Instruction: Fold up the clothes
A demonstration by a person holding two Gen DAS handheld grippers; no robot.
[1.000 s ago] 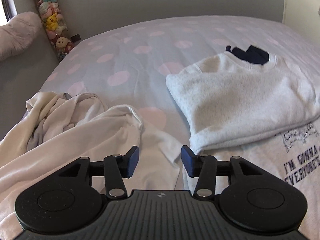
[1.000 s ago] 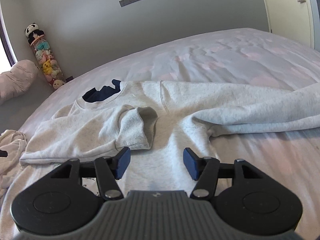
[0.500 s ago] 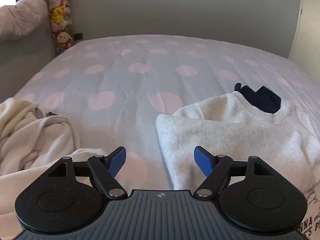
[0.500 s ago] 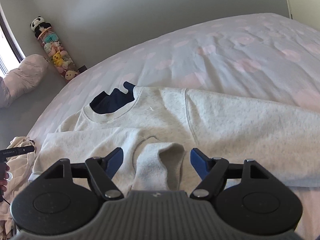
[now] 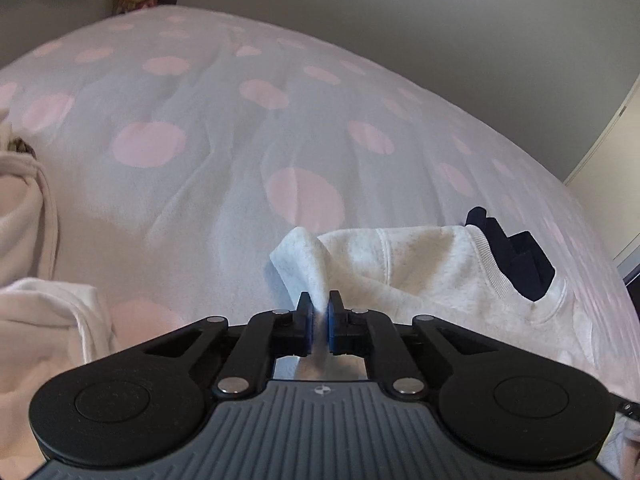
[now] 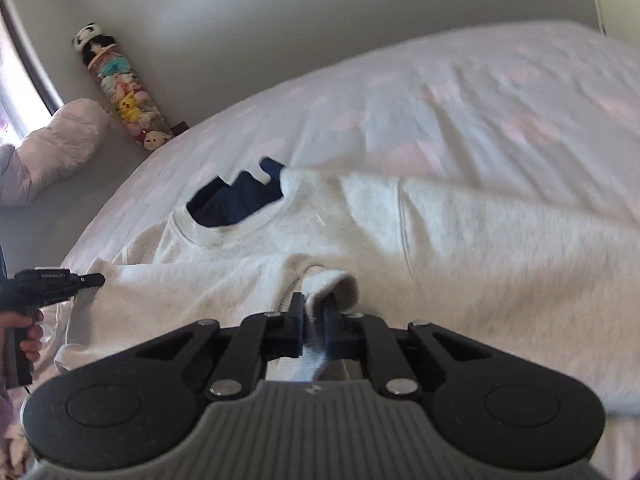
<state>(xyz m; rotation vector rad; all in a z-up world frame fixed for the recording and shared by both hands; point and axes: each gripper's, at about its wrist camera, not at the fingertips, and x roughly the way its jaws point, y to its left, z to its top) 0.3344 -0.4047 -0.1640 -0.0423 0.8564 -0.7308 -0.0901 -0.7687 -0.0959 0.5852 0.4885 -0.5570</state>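
A pale grey sweatshirt (image 5: 432,268) with a ribbed neckline lies on the bed, a dark navy garment (image 5: 516,256) showing through its neck opening. My left gripper (image 5: 319,322) is shut on the sweatshirt's folded left edge, and the cloth rises in a peak between the blue pads. In the right wrist view the same sweatshirt (image 6: 460,248) spreads across the bed with the navy garment (image 6: 236,200) at its collar. My right gripper (image 6: 314,326) is shut on the ribbed sleeve cuff (image 6: 328,284), which lies folded over the sweatshirt's chest.
A bedsheet (image 5: 224,128) with pink dots covers the bed. Cream clothes (image 5: 36,308) lie piled at the left. A column of plush toys (image 6: 124,92) and a pink pillow (image 6: 56,148) stand by the grey wall. A hand holding the left gripper (image 6: 48,284) shows at the left edge.
Both grippers went from open to shut. The left one moved forward and closed on the sweatshirt's folded edge; the right one moved in and closed on the sleeve cuff.
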